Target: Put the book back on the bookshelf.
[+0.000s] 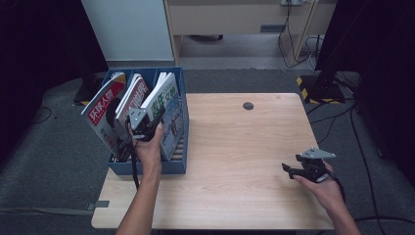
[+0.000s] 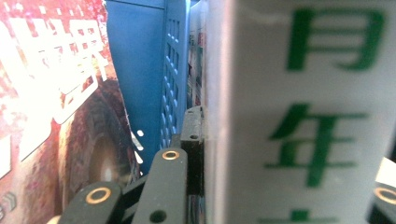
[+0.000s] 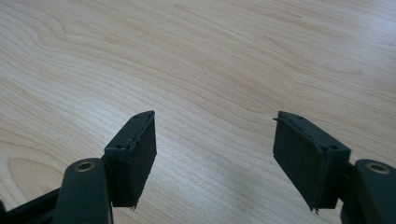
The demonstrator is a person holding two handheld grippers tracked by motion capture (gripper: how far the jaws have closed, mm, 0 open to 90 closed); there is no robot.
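Note:
A blue file rack [image 1: 147, 168] stands at the table's left edge with three upright magazines in it. My left gripper [image 1: 144, 122] reaches into the rack from the front and is shut on the edge of the white magazine with green characters [image 1: 165, 95]. In the left gripper view that magazine [image 2: 317, 116] stands against the left pad [image 2: 192, 133] and hides the other pad; the gripper [image 2: 205, 123] is nearly closed. My right gripper [image 1: 289, 169] rests low over the table's right front, and in its own view the gripper [image 3: 215, 140] is open over bare wood.
A red-covered magazine [image 1: 100, 110] leans in the rack's left slot and another [image 1: 134, 93] in the middle; the red cover [image 2: 46, 93] is close on the left. The wooden table [image 1: 235, 147] has a dark grommet [image 1: 248, 105] at the back. Cables lie on the floor to the right.

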